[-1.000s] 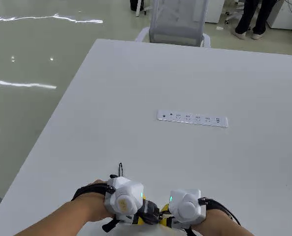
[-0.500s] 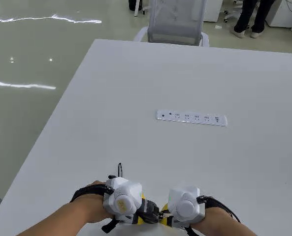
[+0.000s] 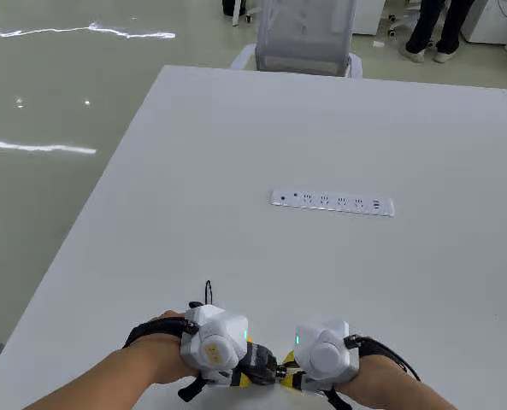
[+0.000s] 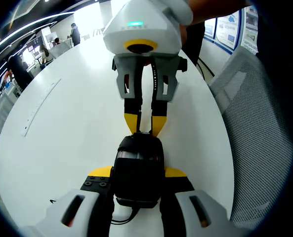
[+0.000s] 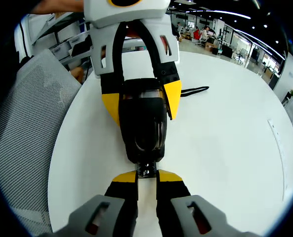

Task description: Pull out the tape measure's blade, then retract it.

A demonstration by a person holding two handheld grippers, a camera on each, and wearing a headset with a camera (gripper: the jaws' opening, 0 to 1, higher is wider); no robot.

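Gripper views show left claw (image 4: pixel 138 172) clamping tape measure (image 4: pixel 139 153), right claw (image 5: pixel 146 177) pinching its blade tip (image 5: pixel 146 170).

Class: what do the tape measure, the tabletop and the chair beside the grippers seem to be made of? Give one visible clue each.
The tape measure: probably black moulded plastic, semi-gloss; highlights on its smooth shell. The tabletop: perhaps white laminate, matte; even colour, no grain. The chair: grey mesh fabric; its open weave shows.

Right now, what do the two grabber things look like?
The left gripper and the right gripper both have rounded white bodies, each with a small green light, and black jaws ending in yellow fingertips. Black straps loop round the person's wrists.
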